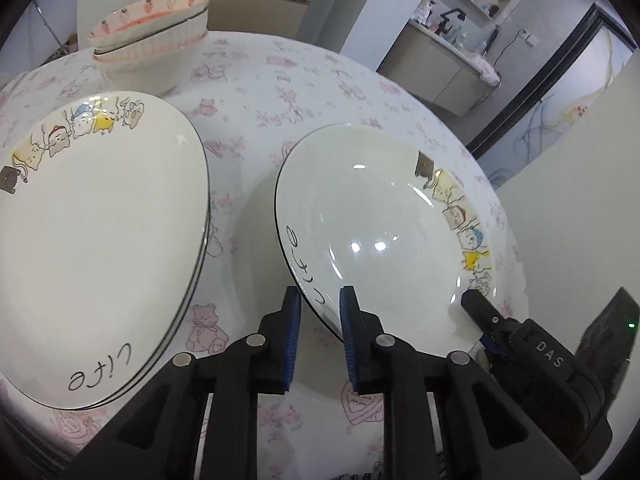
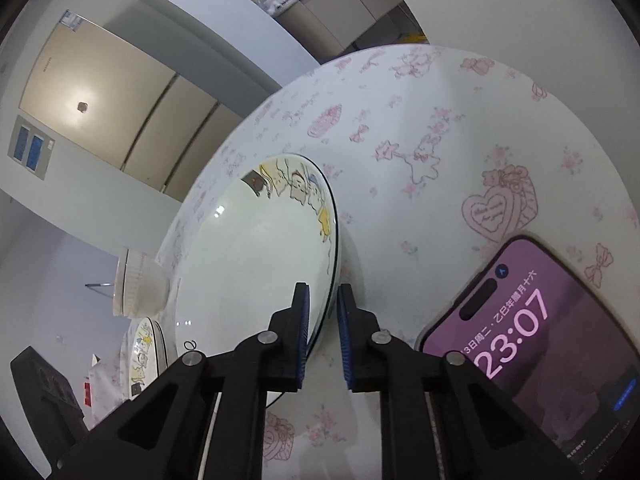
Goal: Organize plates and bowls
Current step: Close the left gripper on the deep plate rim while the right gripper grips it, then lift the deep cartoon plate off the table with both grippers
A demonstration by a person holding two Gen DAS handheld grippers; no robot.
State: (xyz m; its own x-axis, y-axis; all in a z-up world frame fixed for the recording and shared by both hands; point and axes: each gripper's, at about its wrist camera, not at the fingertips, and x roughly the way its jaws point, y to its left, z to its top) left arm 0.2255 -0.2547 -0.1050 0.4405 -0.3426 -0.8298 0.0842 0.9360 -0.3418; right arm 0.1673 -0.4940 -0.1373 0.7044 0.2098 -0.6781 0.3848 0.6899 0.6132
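A white deep plate (image 1: pixel 380 220) with cartoon figures and black lettering on its rim lies on the pink-printed tablecloth (image 1: pixel 248 92). My left gripper (image 1: pixel 320 300) is shut on its near-left rim, one blue pad outside and one over the inner face. At the plate's right rim my right gripper (image 1: pixel 474 304) shows as a black finger. In the right wrist view the same plate (image 2: pixel 256 264) has its rim clamped between the pads of the right gripper (image 2: pixel 322 300). A stack of matching plates (image 1: pixel 100 220) lies to the left. Behind it stand nested bowls (image 1: pixel 152 28), the upper one strawberry-patterned.
A phone (image 2: pixel 540 340) with a lit purple screen lies on the cloth just right of my right gripper. The plate stack (image 2: pixel 146 344) and a bowl (image 2: pixel 136 284) sit near the round table's left edge. Cabinets and a counter stand beyond the table.
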